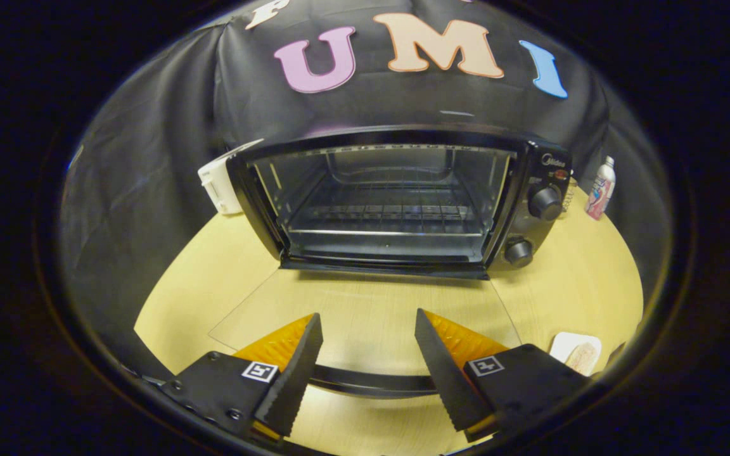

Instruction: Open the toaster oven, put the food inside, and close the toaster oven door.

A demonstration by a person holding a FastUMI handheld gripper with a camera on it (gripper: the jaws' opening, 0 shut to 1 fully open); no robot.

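Oven (pixel 397 202) beyond open tongs (pixel 368 373)

gripper (pixel 369 345), fingers (pixel 295 373) spread apart, empty

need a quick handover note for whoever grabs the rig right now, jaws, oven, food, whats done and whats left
Gripper: jaws open, holding nothing, one on each side of the door handle, not pressing it.
Toaster oven: open, glass door folded down flat over the table; wire rack inside is bare.
Food: on a small white tray on the table, beside the gripper, off to the side of the door.
Done: door opened.
Left: pick up the food, set it inside, close the door.
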